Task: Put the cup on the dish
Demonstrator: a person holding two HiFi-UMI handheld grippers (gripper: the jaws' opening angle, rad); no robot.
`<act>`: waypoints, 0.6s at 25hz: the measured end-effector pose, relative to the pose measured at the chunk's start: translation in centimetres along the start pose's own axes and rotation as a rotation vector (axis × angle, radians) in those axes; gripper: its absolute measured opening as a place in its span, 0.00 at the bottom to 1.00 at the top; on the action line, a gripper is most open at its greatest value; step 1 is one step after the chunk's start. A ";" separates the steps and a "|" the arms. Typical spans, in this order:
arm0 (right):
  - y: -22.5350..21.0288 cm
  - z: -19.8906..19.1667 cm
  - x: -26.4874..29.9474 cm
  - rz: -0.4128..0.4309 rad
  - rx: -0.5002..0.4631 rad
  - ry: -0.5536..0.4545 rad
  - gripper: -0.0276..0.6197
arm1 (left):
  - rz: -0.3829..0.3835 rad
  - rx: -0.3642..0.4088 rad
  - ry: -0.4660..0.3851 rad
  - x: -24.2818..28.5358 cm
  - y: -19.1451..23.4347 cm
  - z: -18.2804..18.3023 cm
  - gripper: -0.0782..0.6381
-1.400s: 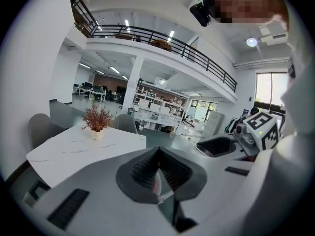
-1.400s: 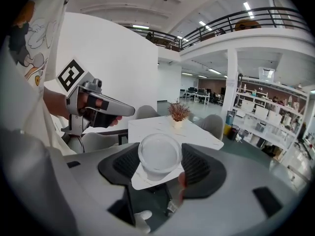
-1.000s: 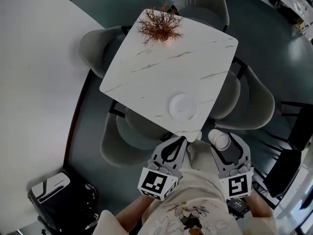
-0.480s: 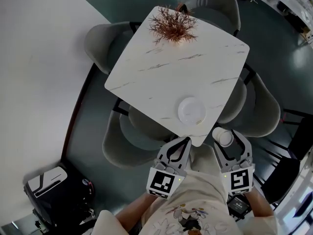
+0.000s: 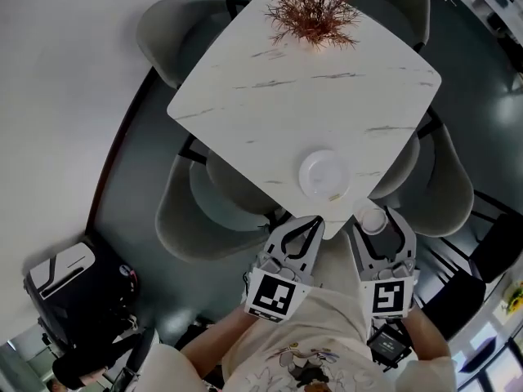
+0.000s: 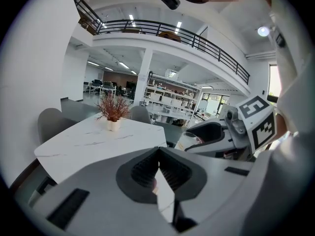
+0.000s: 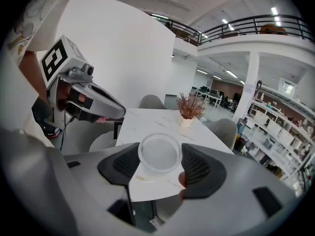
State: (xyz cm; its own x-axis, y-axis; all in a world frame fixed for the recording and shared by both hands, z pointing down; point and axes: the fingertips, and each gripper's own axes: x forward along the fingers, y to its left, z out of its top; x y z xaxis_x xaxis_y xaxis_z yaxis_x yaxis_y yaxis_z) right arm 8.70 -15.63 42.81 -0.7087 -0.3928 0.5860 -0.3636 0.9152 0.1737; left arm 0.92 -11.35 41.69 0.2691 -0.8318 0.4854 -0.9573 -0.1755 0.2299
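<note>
Cup (image 5: pixel 373 219), clamped in my right gripper (image 5: pixel 379 229), has neared the dish (image 5: pixel 324 174) by the bench (image 5: pixel 270 96) corner; left gripper (image 5: pixel 311 223) closed, empty.

readable text: none | marker cubes (image 5: pixel 276 293): only black-and-white square patterns | shirt print (image 5: pixel 315 371): too blurred to read

An open-plan office hall. A marble tabletop (image 5: pixel 310 88) with grey chairs (image 5: pixel 184 211) and a potted plant (image 5: pixel 315 11) stands on a dark floor (image 5: pixel 466 55). A railed mezzanine (image 6: pixel 172 31) runs overhead, with strip lights (image 6: pixel 130 18), stocked shelves (image 6: pixel 167 95) and distant desks (image 6: pixel 98 86).
</note>
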 end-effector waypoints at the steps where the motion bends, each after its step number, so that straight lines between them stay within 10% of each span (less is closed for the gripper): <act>1: 0.1 0.0 0.4 0.011 0.001 -0.003 0.44 | -0.002 0.013 0.004 0.2 0.1 0.0 0.12; 15: 2.5 -2.6 7.4 0.112 -0.048 0.058 0.44 | -0.020 0.002 0.075 5.0 3.4 -4.4 0.12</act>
State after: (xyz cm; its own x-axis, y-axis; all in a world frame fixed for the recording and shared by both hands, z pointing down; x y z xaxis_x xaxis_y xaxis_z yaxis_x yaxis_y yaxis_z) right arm 4.12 -16.03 49.61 -0.7064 -0.2838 0.6484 -0.2542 0.9567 0.1418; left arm -0.50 -13.75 48.59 0.2952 -0.7867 0.5422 -0.9518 -0.1928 0.2385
